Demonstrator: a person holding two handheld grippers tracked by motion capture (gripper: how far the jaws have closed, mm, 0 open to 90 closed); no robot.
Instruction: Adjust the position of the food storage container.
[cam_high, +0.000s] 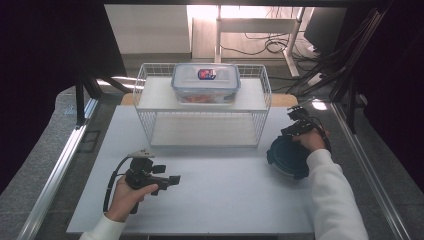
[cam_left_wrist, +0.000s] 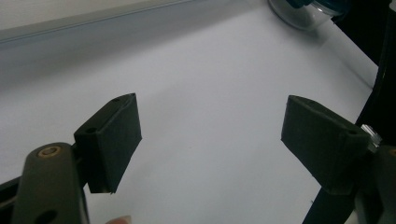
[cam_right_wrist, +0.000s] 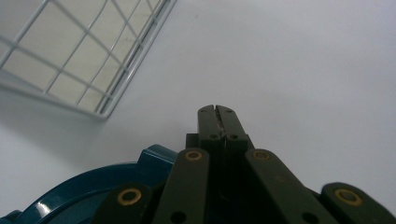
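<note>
Teal round container (cam_high: 287, 156) sits on the white table (cam_high: 210, 185) directly beneath the right claw (cam_high: 298, 116), whose jaws are pressed together with nothing visibly between them, probably poised to handle it, while the left claw (cam_high: 172, 180) waits well apart, jaws spread.

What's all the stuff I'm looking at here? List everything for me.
Wire rack: one, white, two shelves, back middle of the table.
Food box: one, clear with blue-grey lid, on the rack's top shelf.
Round container: one, dark teal, on the table right of the rack.
Table: one, white.
Left gripper: black, jaws wide apart, front left.
Right gripper: black, jaws together, above the round container's far edge.
</note>
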